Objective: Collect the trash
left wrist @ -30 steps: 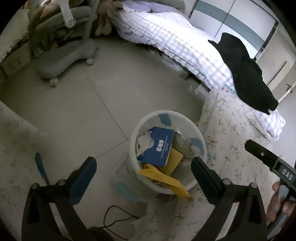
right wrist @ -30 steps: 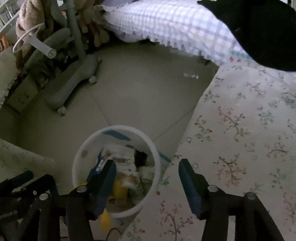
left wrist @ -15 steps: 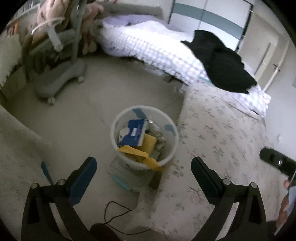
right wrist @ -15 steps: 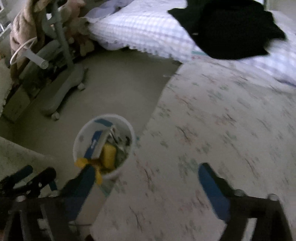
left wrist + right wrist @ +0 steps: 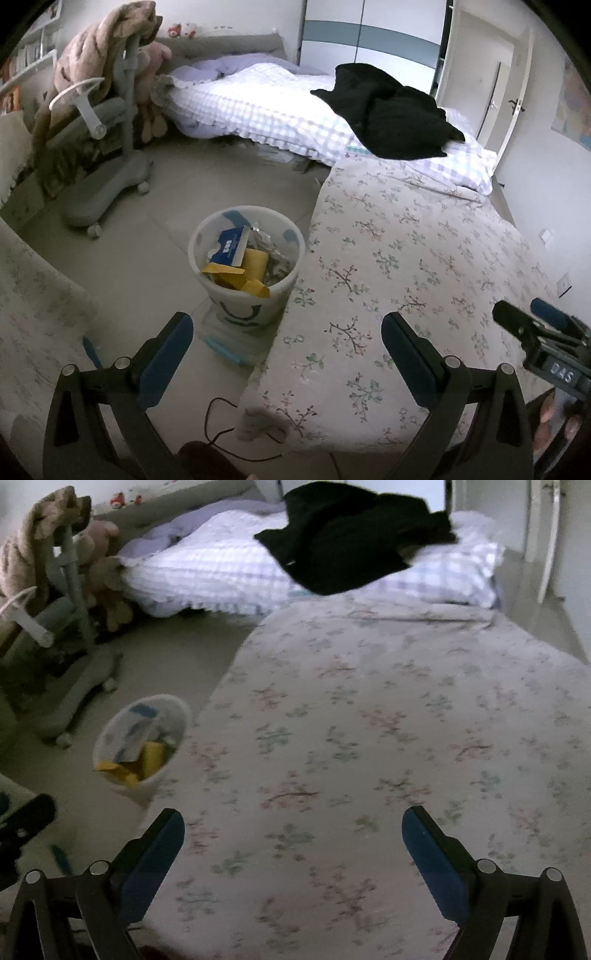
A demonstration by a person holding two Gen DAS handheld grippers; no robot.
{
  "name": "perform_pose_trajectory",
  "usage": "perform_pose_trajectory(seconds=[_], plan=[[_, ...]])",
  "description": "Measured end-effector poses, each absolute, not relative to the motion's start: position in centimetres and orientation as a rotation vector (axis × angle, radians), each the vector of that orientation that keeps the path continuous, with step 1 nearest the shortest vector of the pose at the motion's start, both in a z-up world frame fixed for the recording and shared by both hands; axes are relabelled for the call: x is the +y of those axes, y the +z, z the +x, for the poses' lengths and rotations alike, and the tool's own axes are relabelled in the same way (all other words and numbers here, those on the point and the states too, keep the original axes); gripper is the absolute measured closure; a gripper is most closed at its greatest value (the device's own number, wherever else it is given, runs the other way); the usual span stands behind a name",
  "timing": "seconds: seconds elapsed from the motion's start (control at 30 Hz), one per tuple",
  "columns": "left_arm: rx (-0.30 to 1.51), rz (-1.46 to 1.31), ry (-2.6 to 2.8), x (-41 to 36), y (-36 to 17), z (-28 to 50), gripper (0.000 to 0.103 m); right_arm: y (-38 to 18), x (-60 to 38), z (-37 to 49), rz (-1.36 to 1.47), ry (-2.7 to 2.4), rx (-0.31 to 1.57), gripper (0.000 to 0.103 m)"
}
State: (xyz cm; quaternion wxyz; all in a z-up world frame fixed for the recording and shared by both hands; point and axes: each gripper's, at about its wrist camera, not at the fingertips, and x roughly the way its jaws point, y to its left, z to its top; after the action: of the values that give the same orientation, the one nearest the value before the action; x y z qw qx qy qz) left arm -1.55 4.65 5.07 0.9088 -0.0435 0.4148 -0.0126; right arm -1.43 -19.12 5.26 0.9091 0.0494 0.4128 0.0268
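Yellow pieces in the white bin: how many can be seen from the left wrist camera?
3. One yellow block stands in the middle of the white bin; one flat yellow strip lies left of it; one yellow piece leans over the near rim. More may be hidden underneath.

A black garment (image 5: 388,110) lies on the checked quilt (image 5: 258,110) beside a grey chair (image 5: 107,155).

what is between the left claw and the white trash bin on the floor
Nothing visible. The left claw is open and empty, with bare grey tile floor leading up to the white plastic trash bin. The bin's mouth is uncovered, though blue and yellow packaging fills it near the rim. The floral-covered bed only flanks its right side.
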Motion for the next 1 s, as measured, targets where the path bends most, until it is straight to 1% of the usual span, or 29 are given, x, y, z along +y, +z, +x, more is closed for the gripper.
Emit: perform_pose_trajectory(seconds=[0.13, 0.27, 1.0], plan=[[0.86, -0.07, -0.018, 4.2, 4.7, -1.2, 0.0, 5.0, -20.3, -1.4, 0.056, -0.013, 0.829, 0.005], [0.851, -0.058, -0.011, 3.9, 4.8, -1.1, 0.0, 4.6, -21.0, -1.3, 0.103, 0.01, 0.845, 0.005], [0.855, -0.05, -0.014, 3.9, 4.4, -1.3, 0.0, 4.5, -19.2, -1.4, 0.081, 0.046, 0.848, 0.005]])
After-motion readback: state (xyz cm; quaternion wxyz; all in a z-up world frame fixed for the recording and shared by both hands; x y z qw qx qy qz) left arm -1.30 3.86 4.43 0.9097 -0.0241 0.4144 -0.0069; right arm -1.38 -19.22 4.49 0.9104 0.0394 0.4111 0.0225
